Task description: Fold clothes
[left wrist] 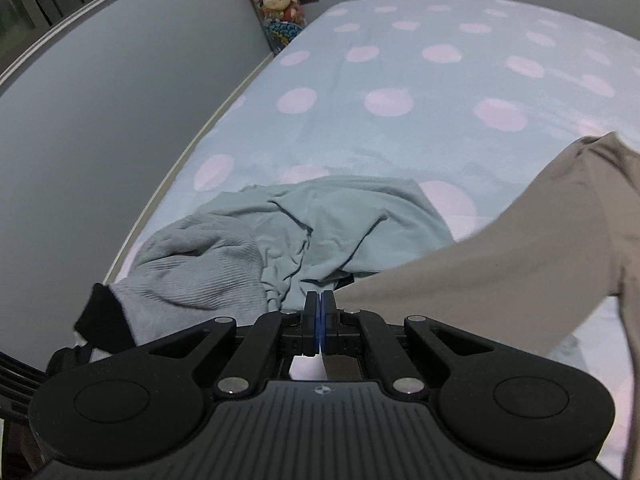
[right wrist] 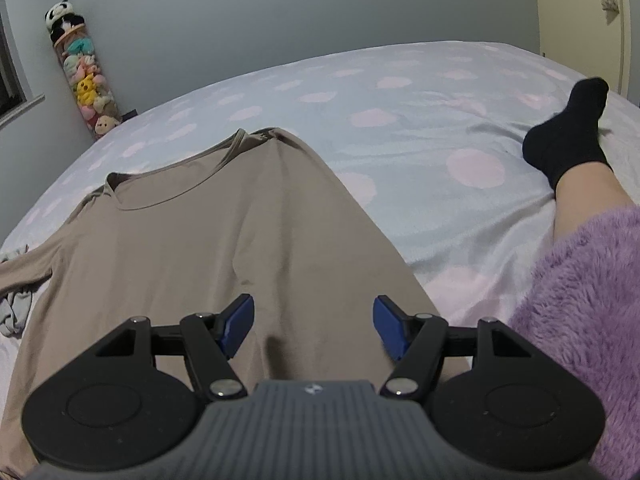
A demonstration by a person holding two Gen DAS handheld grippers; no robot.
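A tan long-sleeved shirt (right wrist: 224, 240) is seen spread on a bed (right wrist: 420, 128) covered in a pale blue sheet with pink dots; its neckline lies at the far end, away from the right tool (right wrist: 313, 322), and its body runs back beneath that tool. The right tool is held wide apart above the lower part of the shirt, with the blue pads (right wrist: 239, 322) on either side of the cloth and nothing gripped between them. In the left wrist view the left tool (left wrist: 319, 306) is seen pressed closed, pad against pad; the edge of the shirt's sleeve (left wrist: 480, 264) meets the tool at its tips, but whether cloth is pinched there cannot be told. Just beyond the left tool a heap of pale blue-green and grey clothes (left wrist: 288, 236) is lying crumpled on the bed, partly overlapped by the sleeve. A leg in a black sock (right wrist: 568, 136) is rested on the bed to the right, beside a purple fleecy garment (right wrist: 580, 320); a column of soft toys (right wrist: 86, 80) is stood in the corner.
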